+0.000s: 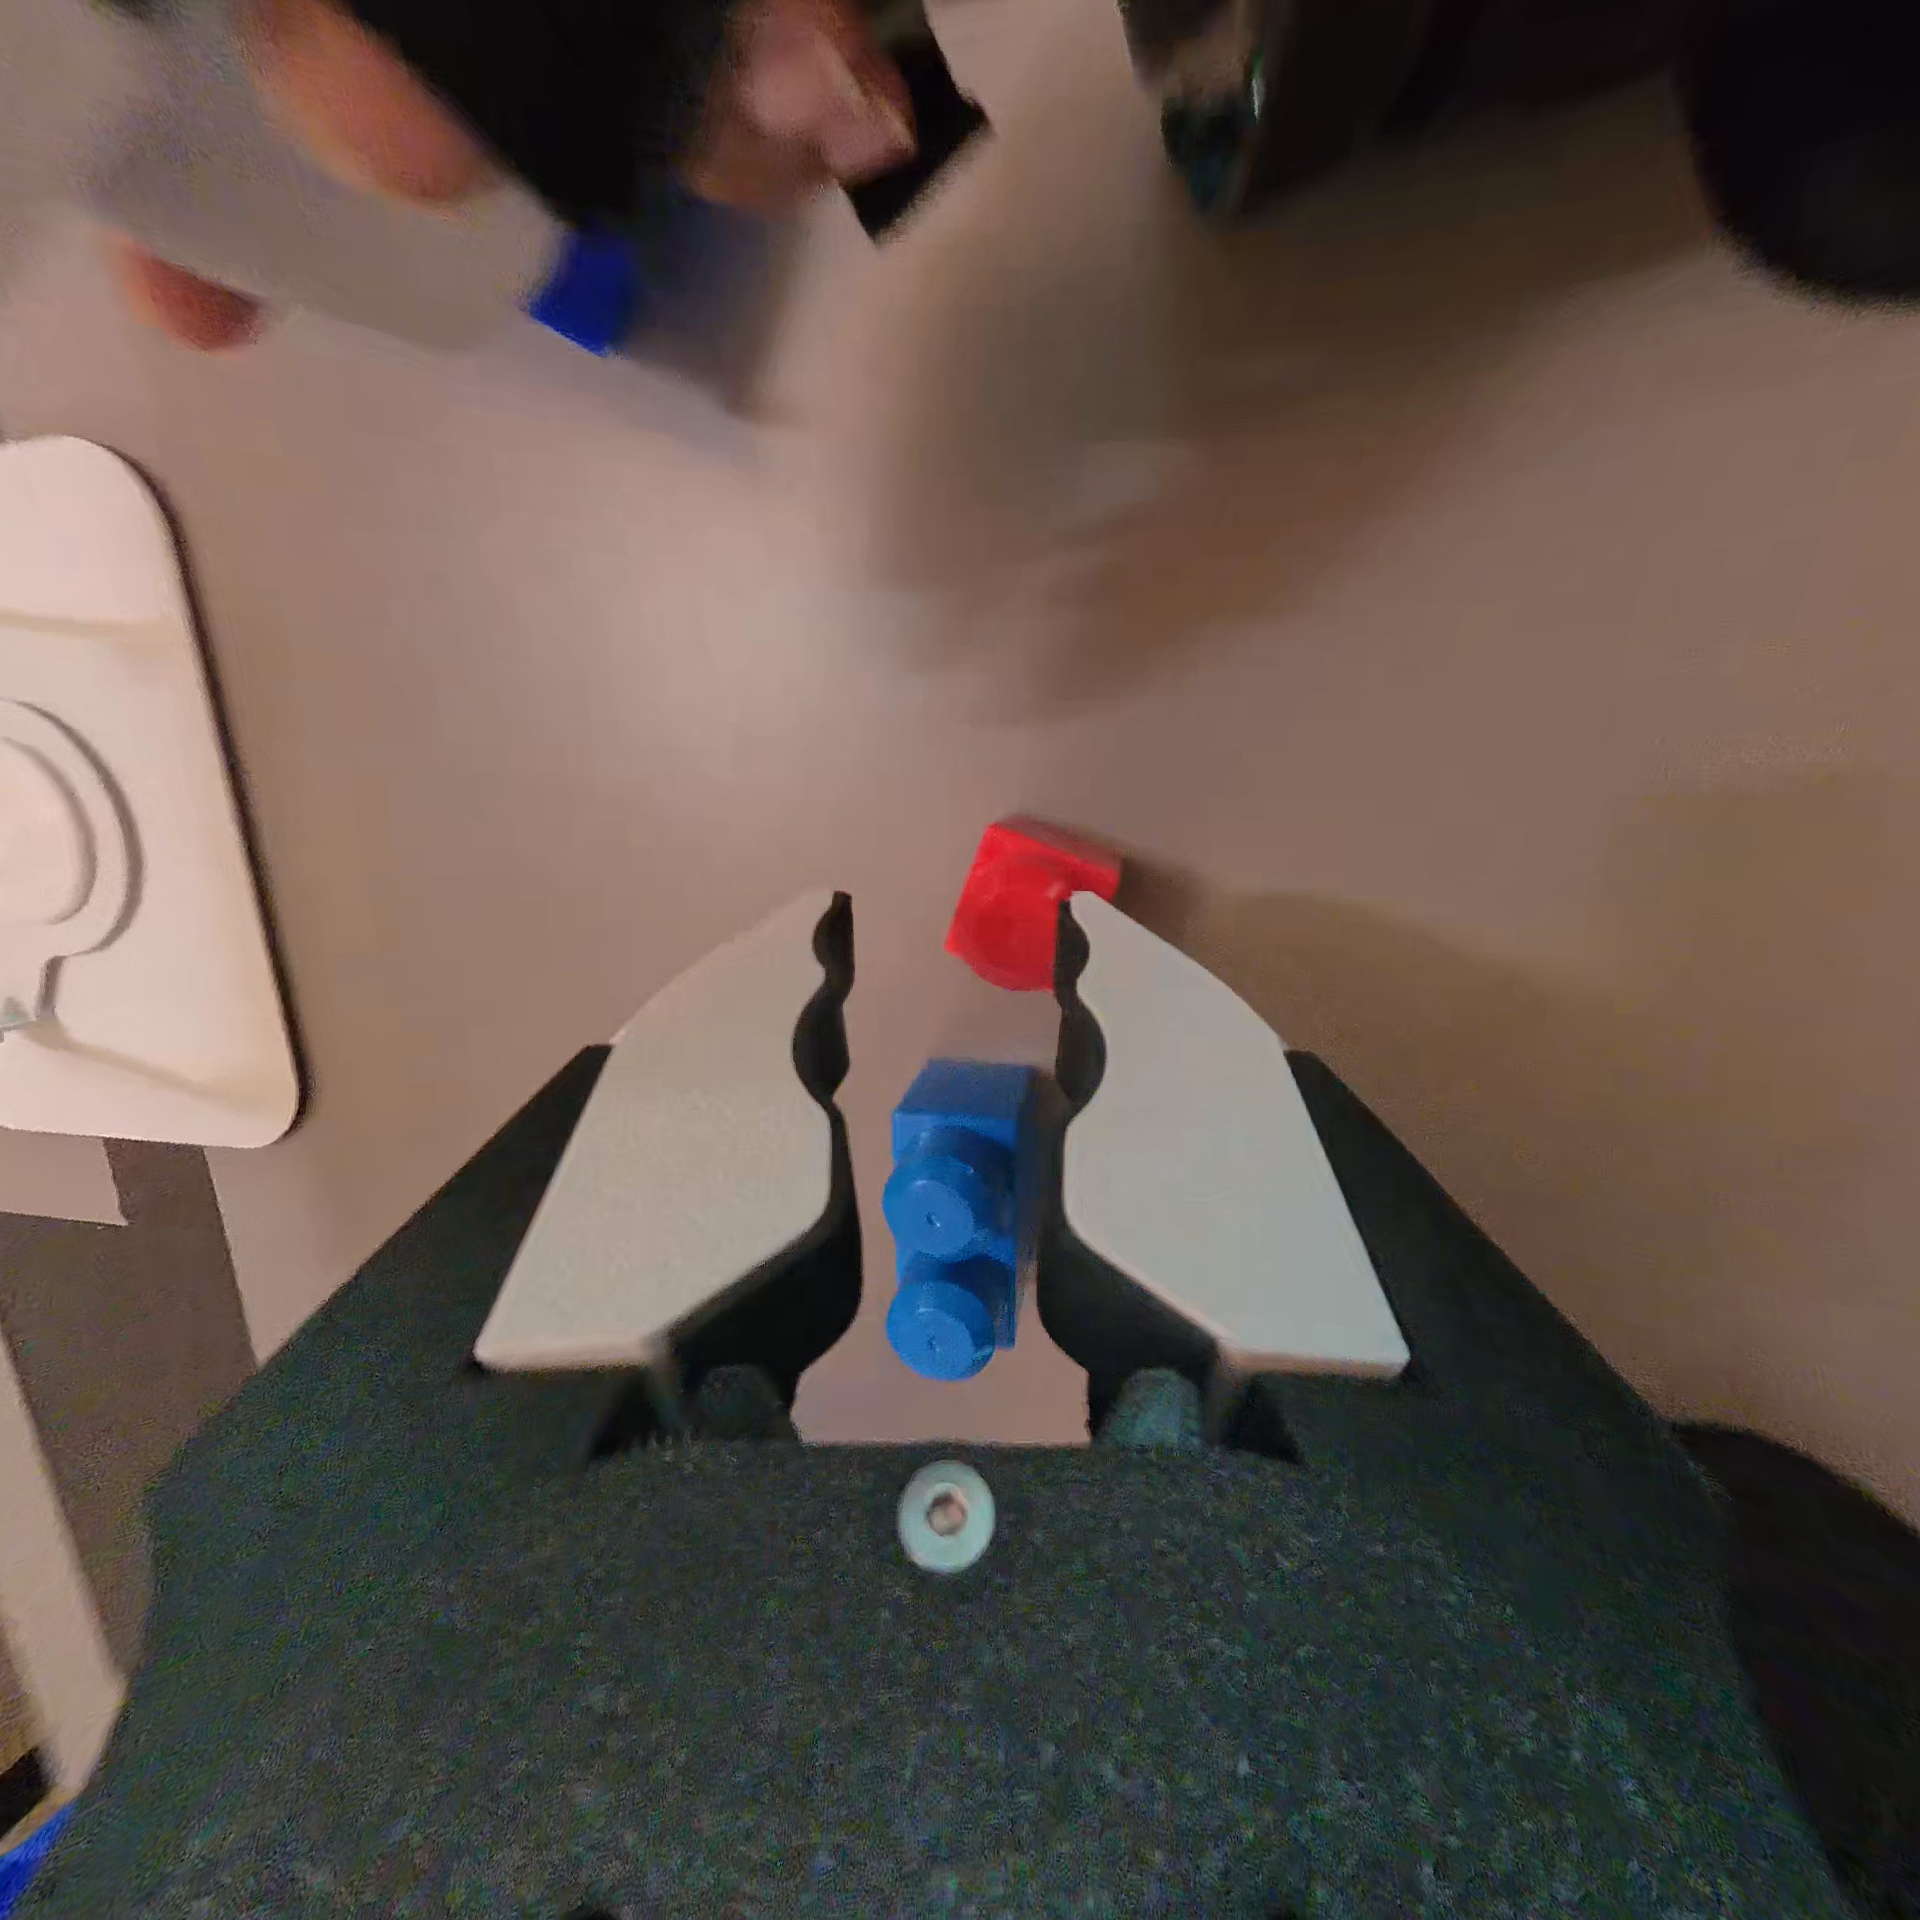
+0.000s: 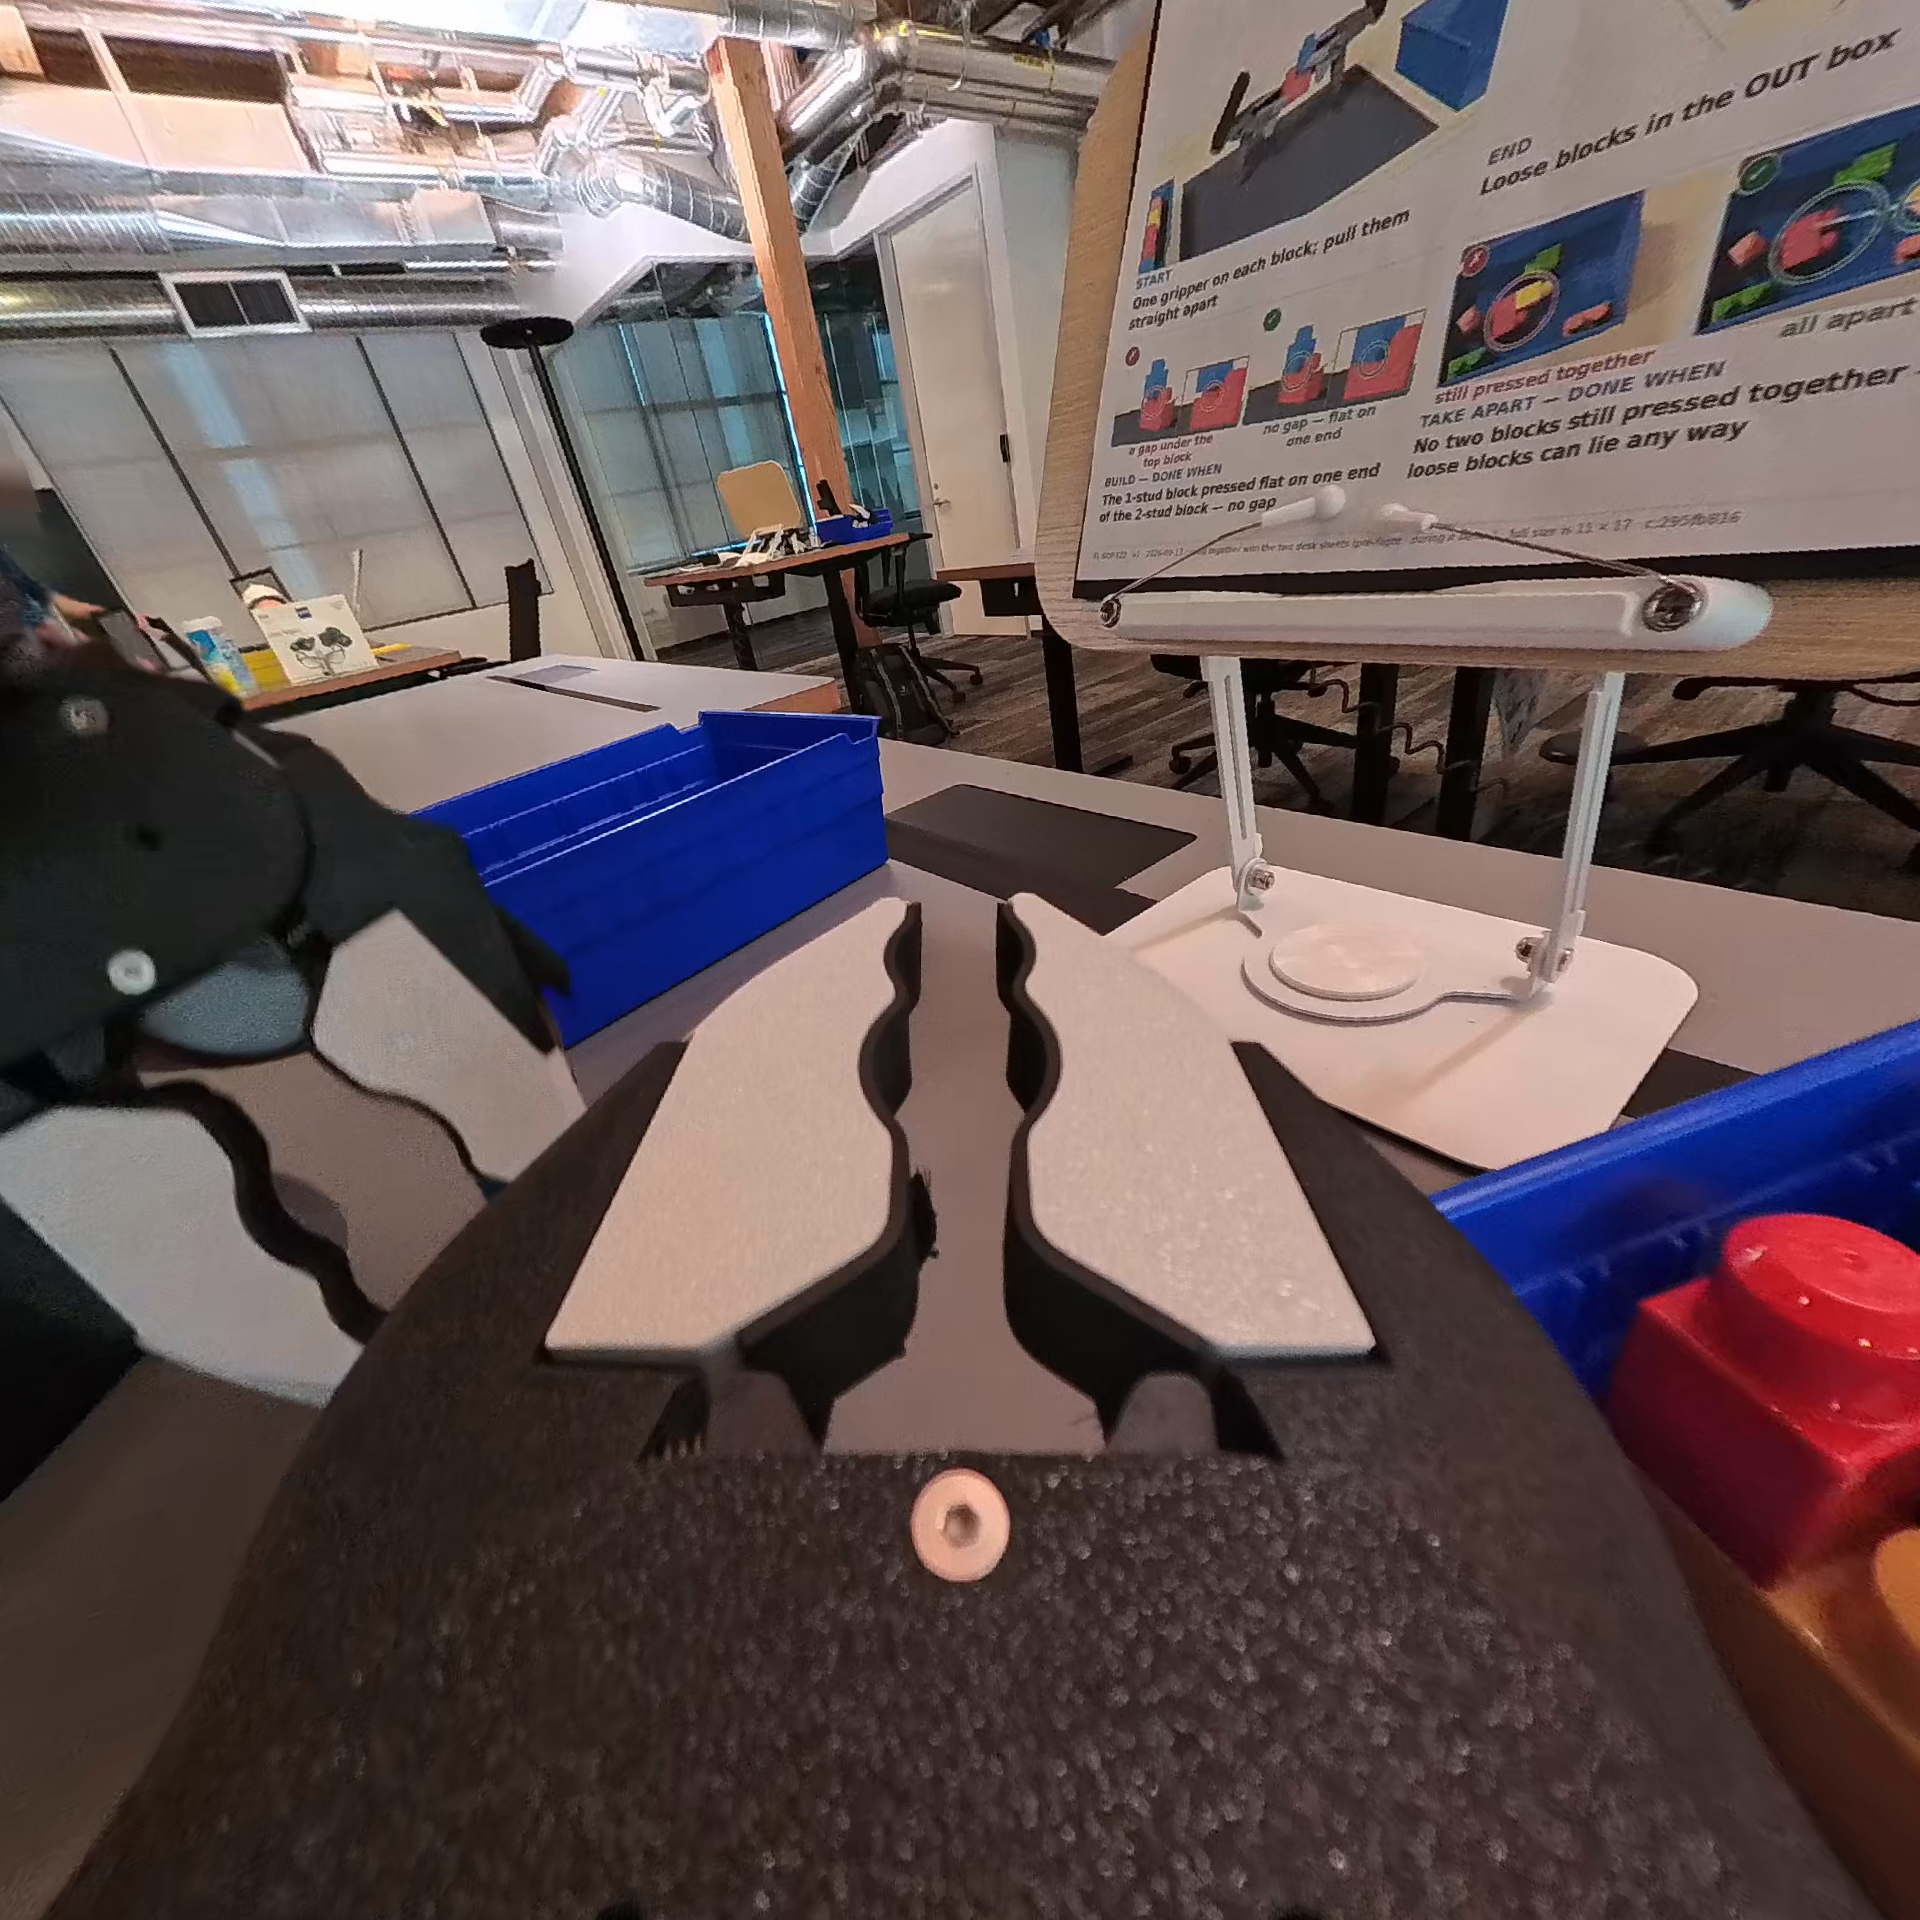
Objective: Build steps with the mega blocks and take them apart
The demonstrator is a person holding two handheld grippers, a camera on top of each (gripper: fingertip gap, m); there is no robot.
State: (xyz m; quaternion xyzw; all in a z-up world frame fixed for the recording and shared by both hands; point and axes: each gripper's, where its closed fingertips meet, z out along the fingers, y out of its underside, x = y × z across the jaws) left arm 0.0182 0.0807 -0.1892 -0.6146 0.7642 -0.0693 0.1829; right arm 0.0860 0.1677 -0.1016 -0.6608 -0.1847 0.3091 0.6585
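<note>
My grippers' grainy matt black bodies; smooth plastic blue block (image 1: 961,1216); glossy red block (image 2: 1787,1382); wood-grain board (image 2: 1070,416).

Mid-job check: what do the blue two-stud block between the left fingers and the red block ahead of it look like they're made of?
Blue two-stud block: apparently hard moulded plastic, matte to satin, with crisp edges and a small moulding dot on each stud. Red one-stud block: likely the same plastic, solid colour, soft sheen; slightly blurred, so less certain.

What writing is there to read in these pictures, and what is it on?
Instruction sheet on the white stand: printed lines and picture captions, legible, but I don't copy writing out.
White box far in the background: print too small to read.
Blue block and red block: no writing visible.
</note>
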